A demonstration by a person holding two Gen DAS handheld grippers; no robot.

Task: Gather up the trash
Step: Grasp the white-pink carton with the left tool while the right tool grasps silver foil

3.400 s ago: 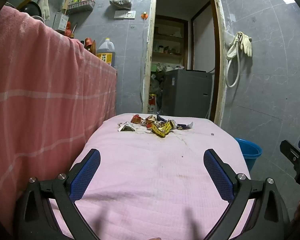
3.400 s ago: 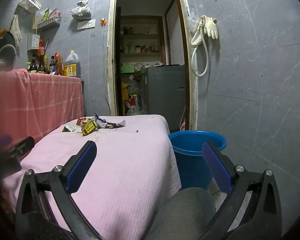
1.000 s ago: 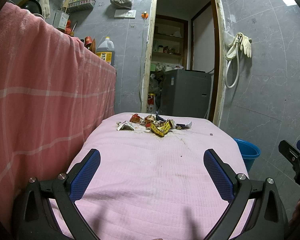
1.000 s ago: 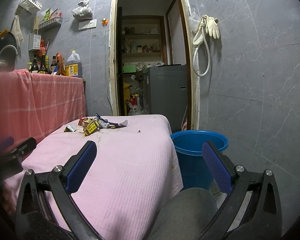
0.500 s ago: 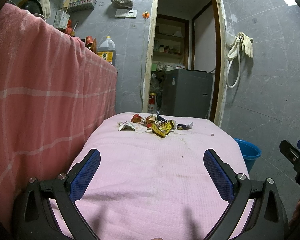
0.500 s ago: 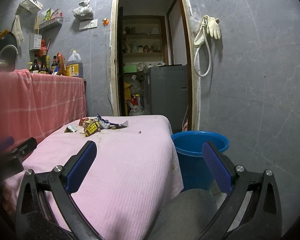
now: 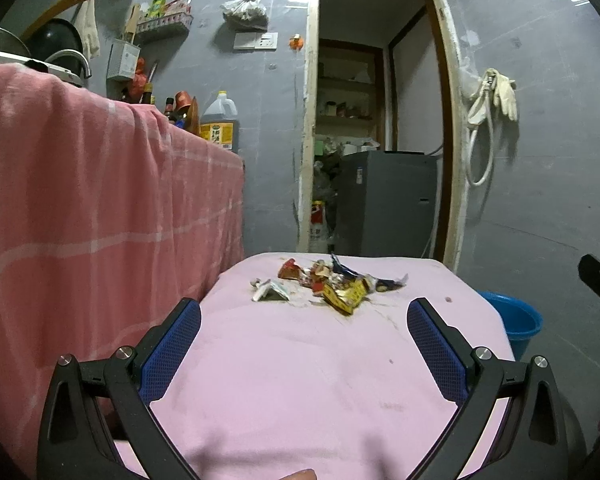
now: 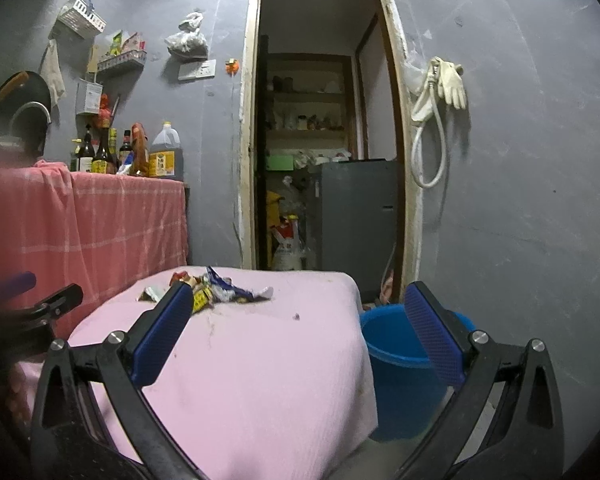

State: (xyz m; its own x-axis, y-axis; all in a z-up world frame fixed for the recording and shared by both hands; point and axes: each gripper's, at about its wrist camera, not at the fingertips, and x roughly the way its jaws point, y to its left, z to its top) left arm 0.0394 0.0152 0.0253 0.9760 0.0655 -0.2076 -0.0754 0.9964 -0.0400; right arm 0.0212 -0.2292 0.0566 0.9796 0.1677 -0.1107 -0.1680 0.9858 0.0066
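Status of work: not started, as far as can be judged. A pile of crumpled wrappers (image 7: 336,284) is found heaped at the far end of the bench (image 7: 300,380), which is covered with a pink cloth. One pale scrap (image 7: 270,292) lies just beside the heap, on its left. A small dark crumb (image 8: 296,317) is noted on the cloth, apart from the pile and nearer the right edge.

A blue bucket (image 8: 400,360) stands on the floor just beside the right edge of the bench. No trash can be seen in it, though only part of the inside is shown.

The left gripper (image 7: 304,334) is held low over the near end of the bench, its fingers (image 7: 172,354) spread wide with nothing between them. The right gripper (image 8: 300,322) is likewise wide open and empty, and is pointed between the pile and the bucket.

Remaining, by judgement: every piece is left to be picked up and carried to the bucket. Both grippers are well short of the pile; a reach forward is needed first.
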